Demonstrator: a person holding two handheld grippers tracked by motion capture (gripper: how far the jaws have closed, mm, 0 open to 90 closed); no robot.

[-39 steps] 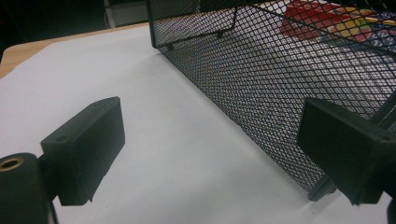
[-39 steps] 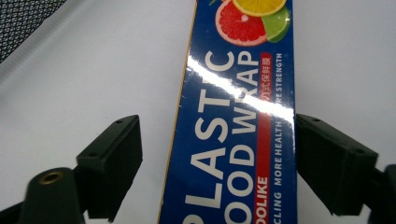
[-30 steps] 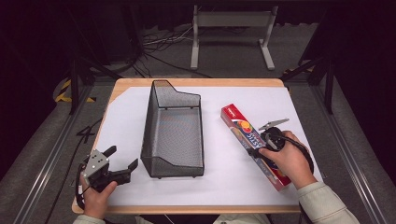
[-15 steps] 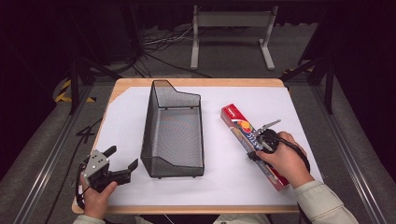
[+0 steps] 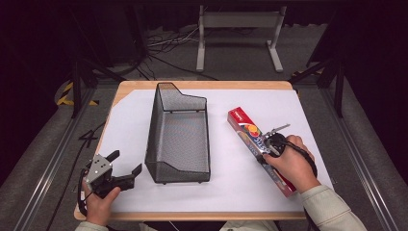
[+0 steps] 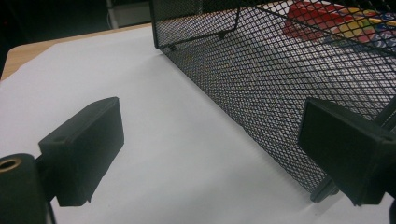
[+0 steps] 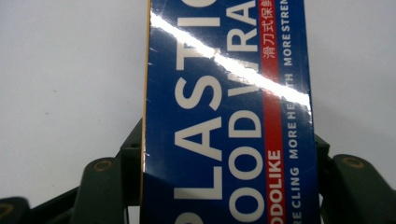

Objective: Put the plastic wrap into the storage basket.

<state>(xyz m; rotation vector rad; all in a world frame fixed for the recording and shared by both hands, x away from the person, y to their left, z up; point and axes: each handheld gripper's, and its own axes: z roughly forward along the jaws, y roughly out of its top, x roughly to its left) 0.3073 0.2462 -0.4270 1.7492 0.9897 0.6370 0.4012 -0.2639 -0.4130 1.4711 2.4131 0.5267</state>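
Right gripper [image 5: 270,144], jaws just closed, pinches the long blue-and-red cardboard plastic-wrap box [image 5: 250,134] lying right of the black wire-mesh basket [image 5: 178,139]; its "PLASTIC FOOD WRAP" lettering reads in the right gripper view. Left gripper [image 5: 126,167] spread.

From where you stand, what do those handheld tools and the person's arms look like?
Each hand carries a black two-jaw tool. The left tool has flat, blocky rectangular pads and a grey three-cornered plate on top, with a black cable looping beside the hand. The right tool is black too, with a thin silvery part sticking out and a cable over the wrist. Both sleeves are pale khaki.
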